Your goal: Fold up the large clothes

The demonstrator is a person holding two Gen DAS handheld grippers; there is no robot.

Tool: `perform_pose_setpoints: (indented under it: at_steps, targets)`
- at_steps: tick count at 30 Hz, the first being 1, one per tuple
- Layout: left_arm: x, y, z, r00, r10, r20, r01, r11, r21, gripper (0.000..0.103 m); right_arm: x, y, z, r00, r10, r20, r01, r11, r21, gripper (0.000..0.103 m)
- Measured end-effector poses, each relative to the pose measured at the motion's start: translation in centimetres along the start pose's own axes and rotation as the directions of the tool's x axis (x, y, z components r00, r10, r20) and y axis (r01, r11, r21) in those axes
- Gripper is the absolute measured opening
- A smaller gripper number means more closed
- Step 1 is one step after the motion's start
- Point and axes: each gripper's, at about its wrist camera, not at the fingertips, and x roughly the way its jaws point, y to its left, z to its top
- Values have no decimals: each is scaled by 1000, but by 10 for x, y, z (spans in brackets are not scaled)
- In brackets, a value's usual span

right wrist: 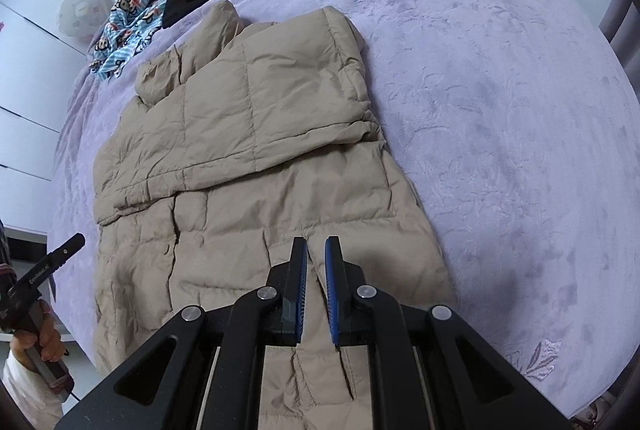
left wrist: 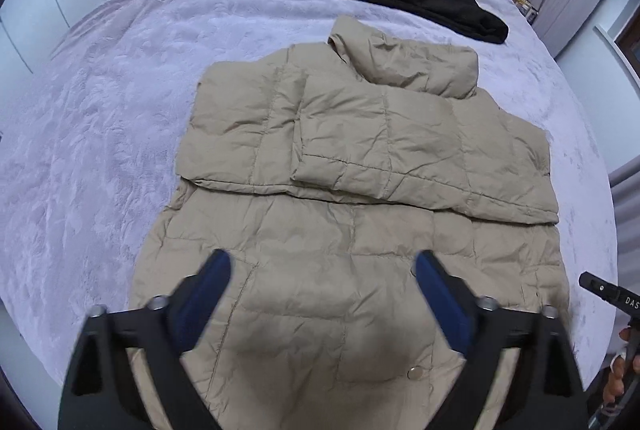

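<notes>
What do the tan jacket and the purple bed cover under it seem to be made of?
Tan jacket: looks like thin, matte woven shell, probably nylon or polyester, over padding; stitched quilt lines, puffy panels and fine crinkles suggest this. A metal-looking snap shows near the hem.
Purple bed cover: looks like soft plush or fleece; its short nap shows brushed, embossed-looking patches. Exact fibres cannot be told.
</notes>
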Motion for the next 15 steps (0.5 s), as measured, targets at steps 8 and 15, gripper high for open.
perform_pose_setpoints:
  at_steps: [8,15]
  targets:
    - [-21,-7,-33,998,62,-16,-62,998,-22,99,-11,2,-17,999,28,-22,-29,999,-42,27]
    - [-23,-1,-62,991,112,-74,-111,994,18,102,-26,4,-35,999,41,0,-41,999,-28,81]
